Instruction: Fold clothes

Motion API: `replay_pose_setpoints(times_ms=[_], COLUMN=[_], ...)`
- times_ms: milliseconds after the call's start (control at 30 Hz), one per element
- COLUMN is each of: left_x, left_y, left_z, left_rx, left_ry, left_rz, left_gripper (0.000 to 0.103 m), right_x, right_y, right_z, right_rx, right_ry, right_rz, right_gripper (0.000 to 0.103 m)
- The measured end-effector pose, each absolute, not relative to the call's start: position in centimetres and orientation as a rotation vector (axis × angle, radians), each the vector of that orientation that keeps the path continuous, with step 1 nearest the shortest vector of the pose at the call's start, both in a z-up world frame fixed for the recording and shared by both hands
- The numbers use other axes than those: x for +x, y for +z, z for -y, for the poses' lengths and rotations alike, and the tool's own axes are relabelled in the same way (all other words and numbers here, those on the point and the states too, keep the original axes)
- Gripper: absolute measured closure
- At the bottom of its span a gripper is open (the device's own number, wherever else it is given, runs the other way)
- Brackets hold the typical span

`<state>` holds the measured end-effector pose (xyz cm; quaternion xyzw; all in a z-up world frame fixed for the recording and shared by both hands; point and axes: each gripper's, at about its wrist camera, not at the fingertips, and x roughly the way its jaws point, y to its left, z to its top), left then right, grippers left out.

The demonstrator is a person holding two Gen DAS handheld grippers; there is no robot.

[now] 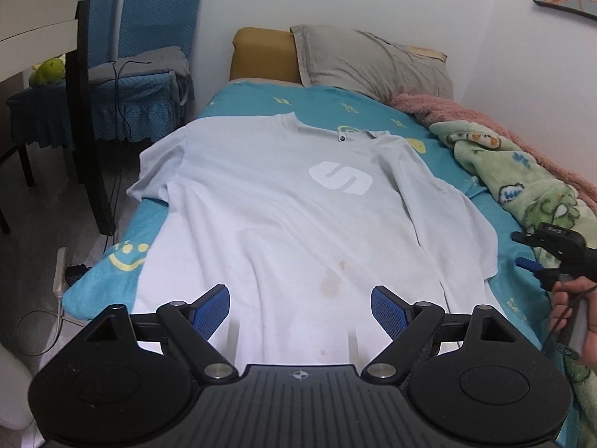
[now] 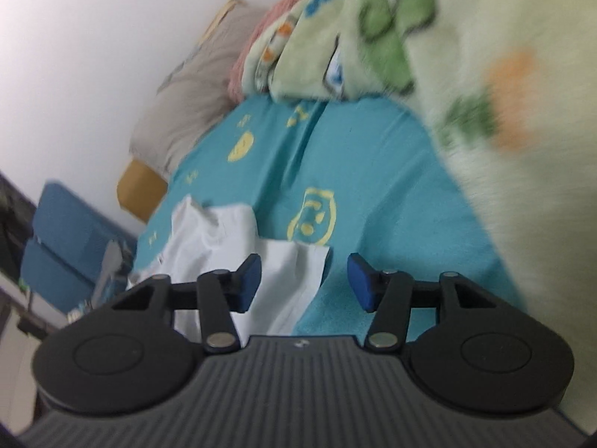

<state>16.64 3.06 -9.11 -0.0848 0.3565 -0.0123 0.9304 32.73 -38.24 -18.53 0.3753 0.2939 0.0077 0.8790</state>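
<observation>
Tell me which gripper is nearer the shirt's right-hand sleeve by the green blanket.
Right. The right gripper hangs open beside the sleeve edge. The left gripper is open over the T-shirt hem, further from that sleeve.

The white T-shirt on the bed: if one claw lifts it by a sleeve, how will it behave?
The white T-shirt lies flat with soft wrinkles, so it is probably floppy and would sag. It looks thin, likely light. On the blue sheet it may drag and bunch.
</observation>
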Motion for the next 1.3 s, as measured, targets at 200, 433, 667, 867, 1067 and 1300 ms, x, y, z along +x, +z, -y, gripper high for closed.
replay_pose_setpoints(times_ms=[200, 433, 667, 867, 1067, 1300], left_x=[17.8, 18.2, 18.4, 18.5, 18.4, 18.3], left_y=[-9.8, -10.1, -10.3, -10.4, -10.1, -9.9], left_z=[-1.7, -1.0, -1.1, -1.3, -1.2, -1.3], left_rx=[-0.149, -0.14, -0.163, -0.175, -0.182, -0.203], left_ry=[-0.073, -0.112, -0.13, -0.118, -0.115, -0.119], left_rz=[-0.73, -0.724, -0.729, -0.731, -0.726, -0.729], left_gripper=[0.018, 0.018, 0.018, 0.018, 0.018, 0.018], right_x=[36.3, 37.2, 37.3, 38.4, 38.6, 41.0], right_y=[-20.6, -19.7, -20.4, -20.9, -19.5, -12.9], right_z=[37.4, 38.0, 40.0, 37.9, 36.4, 36.3], right_rx=[0.72, 0.664, 0.782, 0.713, 0.669, 0.441], right_ry=[0.035, 0.048, 0.051, 0.096, 0.131, 0.081], right_rz=[-0.655, -0.565, -0.543, -0.642, -0.665, -0.593], right_gripper=[0.049, 0.049, 0.052, 0.06, 0.097, 0.098])
